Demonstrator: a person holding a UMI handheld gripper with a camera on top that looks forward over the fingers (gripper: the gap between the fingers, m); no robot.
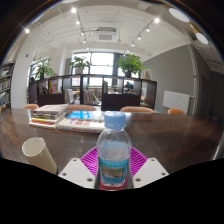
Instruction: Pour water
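Gripper view looks forward over a brown desk in an open office, with the tongs at the bottom. Off to the left of the tongs, and a little ahead of them, a white paper cup stands upright on the desk with its mouth up; it is the likely receiver for the water, and it is well apart from the bottle. Beyond it, further ahead and still left of the tongs, lies a low stack of books, with a flat blue-covered book just beside it toward the middle.

Between the tongs stands a clear water bottle, upright, blue cap still on, its labelled body flanked by the pink pads on either side. The pads seem to lie against the bottle's sides, so I judge the tongs clenched on it (no gap shows at either side, though the bottle hides the contact). The grip sits low on the body, which should keep the neck free to tip toward the cup.

To the right of the tongs the desk is bare wood, with chairs and plants far beyond.
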